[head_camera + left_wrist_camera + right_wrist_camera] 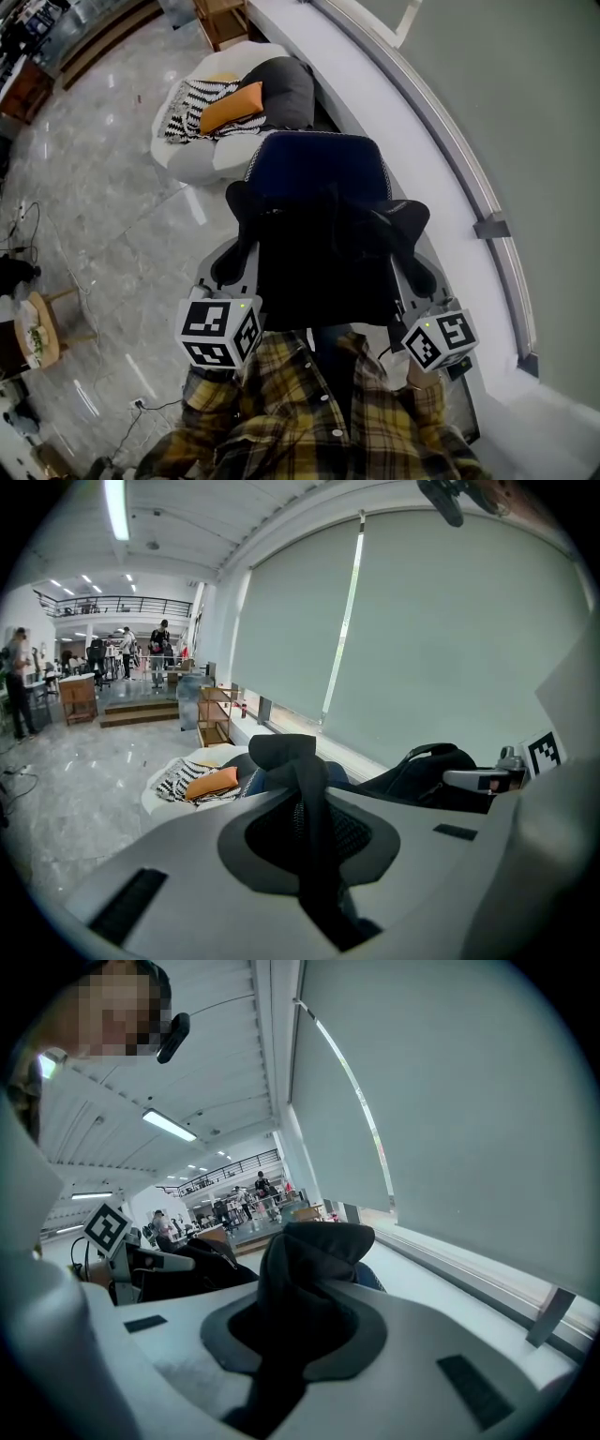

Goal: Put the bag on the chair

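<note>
Head view shows the dark bag (323, 253) hanging just in front of the person's plaid shirt (300, 422), held up between both grippers. The left gripper (234, 267) has its jaws pinched narrow on one black strap (314, 808), and the right gripper (419, 279) is clamped the same way on the other strap (295, 1288). The white chair (187, 159), with an orange cushion (232, 108) and a striped cushion (187, 98) on it, stands beyond the bag, apart from it, beside the white window ledge (375, 103)
</note>
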A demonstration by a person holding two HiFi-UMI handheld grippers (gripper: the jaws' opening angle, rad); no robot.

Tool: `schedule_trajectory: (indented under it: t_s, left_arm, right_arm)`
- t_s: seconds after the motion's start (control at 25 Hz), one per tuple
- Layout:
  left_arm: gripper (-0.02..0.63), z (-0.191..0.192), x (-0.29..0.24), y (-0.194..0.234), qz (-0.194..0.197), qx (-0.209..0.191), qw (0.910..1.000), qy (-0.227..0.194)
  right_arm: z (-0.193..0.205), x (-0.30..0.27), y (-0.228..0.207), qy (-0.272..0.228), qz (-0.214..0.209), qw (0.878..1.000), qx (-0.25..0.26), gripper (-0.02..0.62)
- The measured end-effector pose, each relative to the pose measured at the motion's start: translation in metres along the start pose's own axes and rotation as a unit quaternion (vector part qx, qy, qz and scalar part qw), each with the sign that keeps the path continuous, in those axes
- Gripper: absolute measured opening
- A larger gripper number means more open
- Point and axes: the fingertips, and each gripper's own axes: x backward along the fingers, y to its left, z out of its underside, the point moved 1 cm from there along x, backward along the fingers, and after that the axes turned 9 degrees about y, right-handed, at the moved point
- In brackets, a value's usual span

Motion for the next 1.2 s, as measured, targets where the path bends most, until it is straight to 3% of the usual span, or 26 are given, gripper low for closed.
schedule_trajectory:
  t_s: [0.56,1.2]
  left_arm:
    - [0.052,0.022,-0.043,0.014,-0.001,0.013,0.9996,0.026]
    - [0.052,0.086,-0.133,0.047,-0.024,0.035,0.9963,0.074]
  right_arm:
    - [0.022,-0.038,-0.02,0.034,-0.004,0.999,-0.005,0.058]
    - [0.083,-0.117,-0.055,0.098,-0.006,0.995,-0.001,0.058]
